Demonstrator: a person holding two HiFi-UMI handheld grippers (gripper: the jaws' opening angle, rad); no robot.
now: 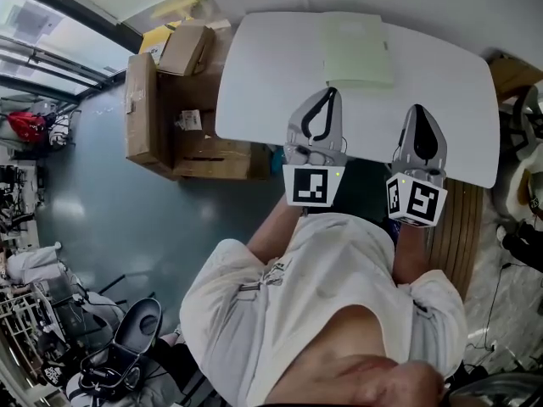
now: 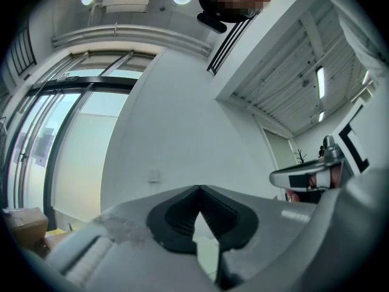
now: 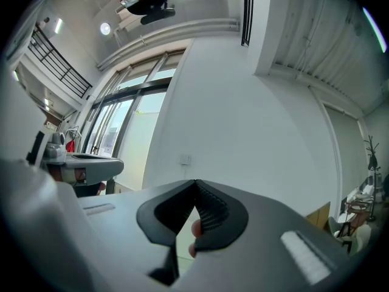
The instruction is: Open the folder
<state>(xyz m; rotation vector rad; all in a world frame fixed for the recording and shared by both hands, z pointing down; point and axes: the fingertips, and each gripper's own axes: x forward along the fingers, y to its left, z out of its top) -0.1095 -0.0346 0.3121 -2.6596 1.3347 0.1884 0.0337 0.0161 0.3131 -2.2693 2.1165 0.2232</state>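
A pale green folder (image 1: 358, 49) lies closed and flat at the far middle of the white table (image 1: 271, 83). My left gripper (image 1: 329, 92) hovers over the table's near part, just short of the folder's near left corner, with its jaws shut and nothing in them. My right gripper (image 1: 419, 108) is level with it to the right, over the near edge, also shut and empty. In the left gripper view the jaws (image 2: 198, 190) meet at the tips and point at a white wall. The right gripper view shows the same of its jaws (image 3: 196, 184). The folder is hidden in both gripper views.
Open cardboard boxes (image 1: 165, 113) stand on the floor against the table's left side. A slatted wooden board (image 1: 458, 227) lies by the near right corner. A black chair (image 1: 136, 329) and clutter are at the lower left. Large windows (image 2: 55, 145) are left of the wall.
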